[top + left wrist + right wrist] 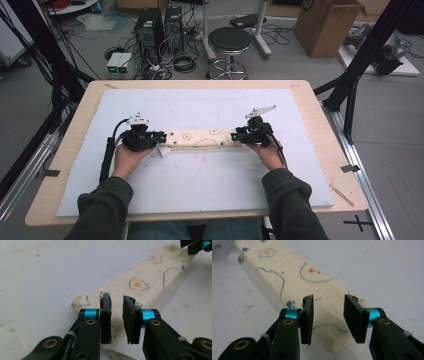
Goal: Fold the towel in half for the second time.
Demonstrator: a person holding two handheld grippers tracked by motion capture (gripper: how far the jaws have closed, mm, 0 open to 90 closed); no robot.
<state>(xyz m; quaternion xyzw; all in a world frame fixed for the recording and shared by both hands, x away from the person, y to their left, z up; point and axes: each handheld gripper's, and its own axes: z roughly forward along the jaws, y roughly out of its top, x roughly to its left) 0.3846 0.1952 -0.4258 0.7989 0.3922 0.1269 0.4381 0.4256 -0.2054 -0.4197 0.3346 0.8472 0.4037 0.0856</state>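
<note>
Our left hand-held gripper point(161, 136) sits at the left end of the folded cloth and our right hand-held gripper point(236, 135) at its right end, each held in one hand, the forearms in dark sleeves coming in from the near edge. From there we go down in size: the wooden bench point(320, 120) carries a large white mat point(200, 180) that covers most of its top, and on the floor beyond it we see a black round stool point(229, 40), two computer towers point(159, 25), loose cables and a cardboard box point(327, 25). Near the middle of the mat lies the cloth point(200, 138), a long, narrow, cream-coloured strip folded in layers and printed with fried-egg shapes and blue outlines, running left to right between the two tools. In the left gripper view the jaws stand a little apart over the strip's near end point(140, 285), with nothing pinched between them, and the other tool shows at the far end, top right. In the right gripper view the jaws stand wider apart, just above the stacked corner of the cloth point(322, 292), whose layered edge shows below them. A thin dark line curves across the mat point(387, 277) beside the cloth.
</note>
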